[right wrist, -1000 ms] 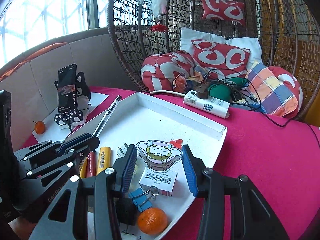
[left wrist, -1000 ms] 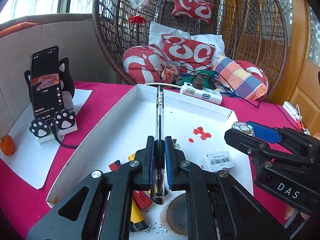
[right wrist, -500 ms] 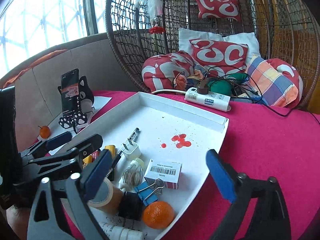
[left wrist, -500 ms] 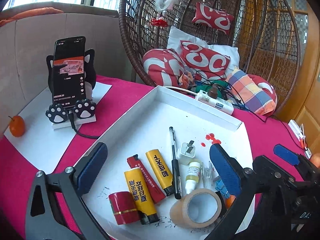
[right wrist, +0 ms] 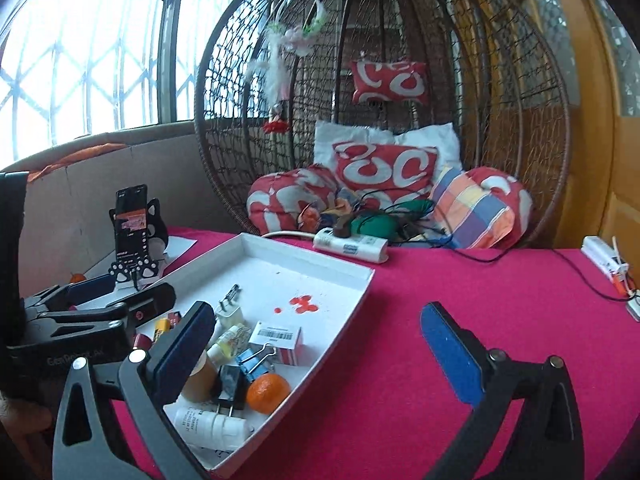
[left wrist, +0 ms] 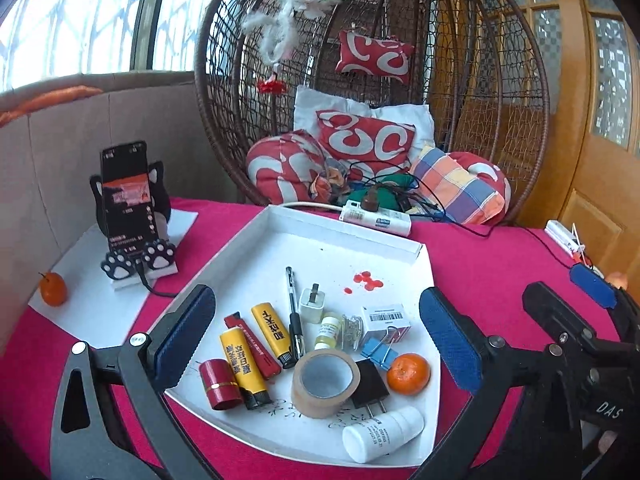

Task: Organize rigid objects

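Left wrist view. My left claw (left wrist: 316,338) is spread wide and holds nothing; its two blue pads (left wrist: 186,334) frame the near half of the white tray (left wrist: 256,236), which sits on the pink tablecloth (left wrist: 492,276). In the tray, from left to right: a red cylinder (left wrist: 220,385); two yellow lighters (left wrist: 243,362), the second (left wrist: 272,334) farther back; a red lighter (left wrist: 252,346) between them; a black pen (left wrist: 294,314) lying lengthwise; a white plug adapter (left wrist: 311,304); a small dropper bottle (left wrist: 329,330); a barcoded box (left wrist: 386,320); a blue binder clip (left wrist: 380,350); a roll of brown tape (left wrist: 325,382); a black charger (left wrist: 370,384) just beside the tape; a tangerine (left wrist: 408,373); and a white bottle (left wrist: 382,434) lying on its side at the near edge. My right claw (left wrist: 588,304) shows at the right edge, over the cloth. A phone on a cat stand (left wrist: 130,208) is to the left of the tray.

Right wrist view. My right claw (right wrist: 318,350) is likewise released and empty; its left pad (right wrist: 184,350) stands over the tray's (right wrist: 304,252) near corner, its right pad over bare cloth (right wrist: 460,280). The tangerine (right wrist: 267,398), binder clip (right wrist: 256,360), barcoded box (right wrist: 278,338) and white bottle (right wrist: 212,426) lie in that corner. My left claw (right wrist: 92,292) is at the left edge; from this side I cannot tell how wide it stands.
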The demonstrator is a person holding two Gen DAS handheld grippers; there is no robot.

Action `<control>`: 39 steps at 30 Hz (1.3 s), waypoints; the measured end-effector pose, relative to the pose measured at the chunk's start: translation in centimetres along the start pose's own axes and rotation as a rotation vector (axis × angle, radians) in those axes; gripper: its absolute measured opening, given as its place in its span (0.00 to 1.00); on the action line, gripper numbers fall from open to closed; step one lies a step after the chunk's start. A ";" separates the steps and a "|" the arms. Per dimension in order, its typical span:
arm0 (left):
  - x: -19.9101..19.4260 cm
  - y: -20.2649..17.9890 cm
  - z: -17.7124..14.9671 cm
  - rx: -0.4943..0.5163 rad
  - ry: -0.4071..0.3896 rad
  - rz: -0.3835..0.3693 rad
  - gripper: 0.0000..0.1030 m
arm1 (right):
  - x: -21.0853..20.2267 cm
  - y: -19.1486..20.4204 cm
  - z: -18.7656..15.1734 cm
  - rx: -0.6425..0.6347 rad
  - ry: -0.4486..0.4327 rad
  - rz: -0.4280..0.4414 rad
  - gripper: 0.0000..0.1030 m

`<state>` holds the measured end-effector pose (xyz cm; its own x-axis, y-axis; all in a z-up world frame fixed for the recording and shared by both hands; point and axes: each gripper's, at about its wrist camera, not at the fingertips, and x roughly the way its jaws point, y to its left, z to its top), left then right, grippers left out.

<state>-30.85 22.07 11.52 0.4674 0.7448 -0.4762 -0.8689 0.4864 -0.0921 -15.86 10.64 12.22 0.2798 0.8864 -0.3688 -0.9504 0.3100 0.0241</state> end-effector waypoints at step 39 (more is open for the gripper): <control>-13.3 -9.3 -2.1 0.166 -0.107 0.124 1.00 | -18.5 -8.3 -0.7 0.235 -0.336 -0.002 1.00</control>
<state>-29.32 6.66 16.91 0.3809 0.8435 -0.3787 -0.8861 0.4500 0.1110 -13.22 -8.61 18.18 0.3477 0.9365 -0.0460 -0.9038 0.3479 0.2492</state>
